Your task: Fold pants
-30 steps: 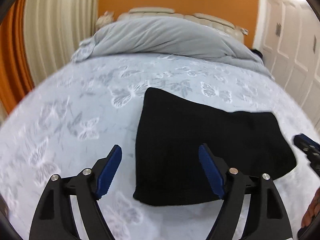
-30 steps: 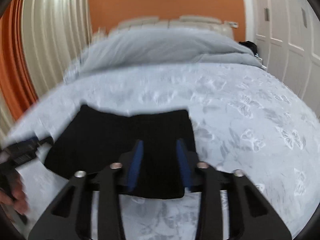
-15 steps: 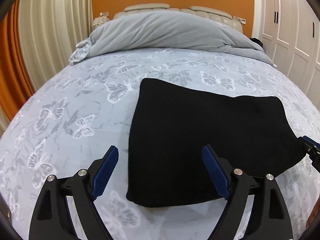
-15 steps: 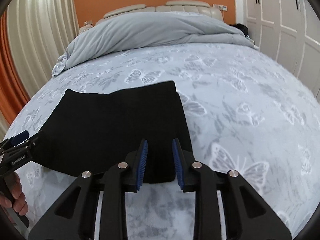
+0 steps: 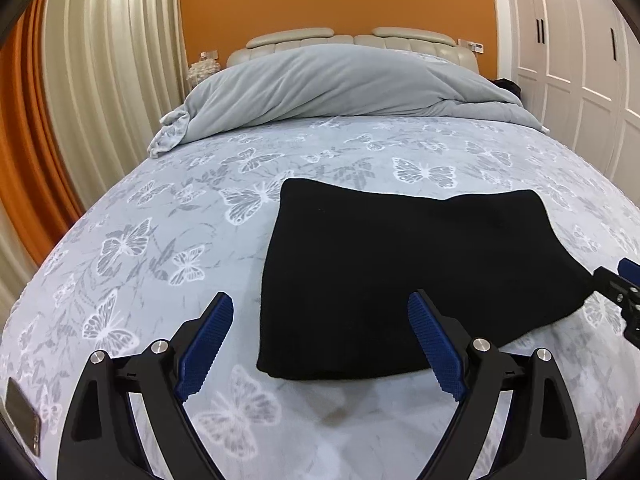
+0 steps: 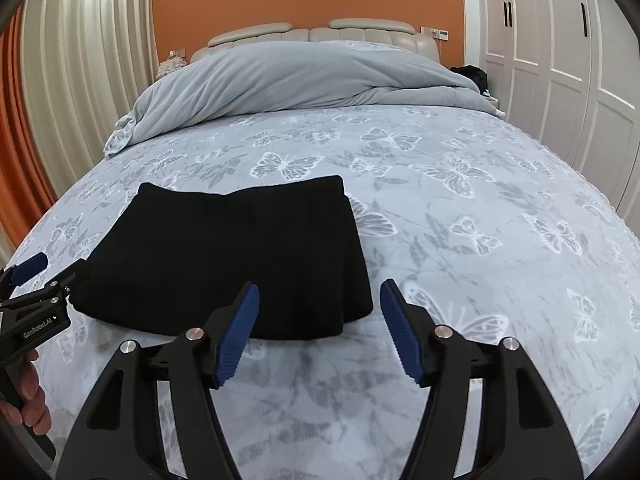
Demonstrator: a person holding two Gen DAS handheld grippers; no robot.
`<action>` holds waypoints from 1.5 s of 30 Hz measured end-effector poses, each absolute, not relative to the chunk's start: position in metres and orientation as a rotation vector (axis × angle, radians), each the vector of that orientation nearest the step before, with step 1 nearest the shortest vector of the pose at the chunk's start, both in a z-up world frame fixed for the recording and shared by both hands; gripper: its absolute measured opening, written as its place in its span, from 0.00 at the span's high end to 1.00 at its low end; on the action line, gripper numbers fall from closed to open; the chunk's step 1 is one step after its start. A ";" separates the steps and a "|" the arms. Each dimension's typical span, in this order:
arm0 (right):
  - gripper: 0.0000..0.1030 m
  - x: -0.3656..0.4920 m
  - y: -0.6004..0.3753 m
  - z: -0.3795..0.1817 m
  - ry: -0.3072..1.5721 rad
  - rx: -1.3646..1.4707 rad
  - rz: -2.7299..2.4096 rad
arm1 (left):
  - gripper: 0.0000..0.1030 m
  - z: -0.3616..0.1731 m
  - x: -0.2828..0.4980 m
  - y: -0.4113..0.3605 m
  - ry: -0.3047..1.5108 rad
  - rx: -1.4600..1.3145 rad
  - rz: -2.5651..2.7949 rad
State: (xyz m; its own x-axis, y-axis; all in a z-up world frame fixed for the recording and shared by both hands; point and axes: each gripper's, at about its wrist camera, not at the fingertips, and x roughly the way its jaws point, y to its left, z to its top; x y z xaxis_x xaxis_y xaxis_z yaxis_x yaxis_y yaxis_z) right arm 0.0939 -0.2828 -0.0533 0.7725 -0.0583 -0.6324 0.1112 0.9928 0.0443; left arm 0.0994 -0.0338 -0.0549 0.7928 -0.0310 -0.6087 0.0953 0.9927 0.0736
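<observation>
Since a second ago the right gripper (image 6: 320, 330) has gone from nearly shut over the near edge of the pants (image 6: 240, 256) to spread, and its jaws are opening now with nothing between the pads; the pants' near right corner lies just beyond the blue pads, apart from them. Left gripper (image 5: 320, 350) has widened slightly over the same second and now stands released, wide apart, pads clear of the cloth; in the left wrist view the pants (image 5: 400, 276) show between and beyond its two fingers, the near left corner lying on the bedspread ahead of the gap. Both views have shifted: the pants sit a little farther from the fingers than before. Pants: black, folded to a rough rectangle, flat on the butterfly-print bedspread (image 6: 480, 208), near the foot half of the bed, left of centre in the right wrist view. Left gripper's tip shows at the left edge of the right wrist view (image 6: 36, 280), just beside the pants' near left corner, with fingers of the person's hand (image 6: 32, 392) on its handle. Right gripper's tip shows at the right edge of the left wrist view (image 5: 620, 288), near the pants' right corner. Farther out: grey duvet (image 6: 300, 76) bunched at the headboard (image 6: 320, 32), orange wall, pale curtain left, white wardrobe doors (image 6: 560, 40) right.
</observation>
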 end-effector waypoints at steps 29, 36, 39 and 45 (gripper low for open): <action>0.08 0.074 -0.271 -0.053 0.583 0.058 -0.051 | 0.16 -0.057 0.079 -0.046 0.640 0.112 -0.076; 0.25 0.137 -0.308 -0.090 0.800 0.283 0.041 | 0.15 -0.062 0.114 -0.011 0.738 -0.050 -0.020; 0.25 0.154 -0.305 -0.091 0.795 0.220 0.032 | 0.15 -0.067 0.123 0.002 0.769 -0.083 0.024; 0.36 0.184 -0.295 -0.096 0.820 0.209 0.090 | 0.15 -0.072 0.138 0.002 0.806 -0.075 -0.016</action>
State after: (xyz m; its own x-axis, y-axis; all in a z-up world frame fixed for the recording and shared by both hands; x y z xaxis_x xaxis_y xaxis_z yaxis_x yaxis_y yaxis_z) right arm 0.1841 -0.2952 -0.0958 0.6794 0.1601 -0.7160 0.0012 0.9757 0.2193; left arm 0.1379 0.0025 -0.0715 0.6925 -0.0433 -0.7201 -0.0138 0.9972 -0.0733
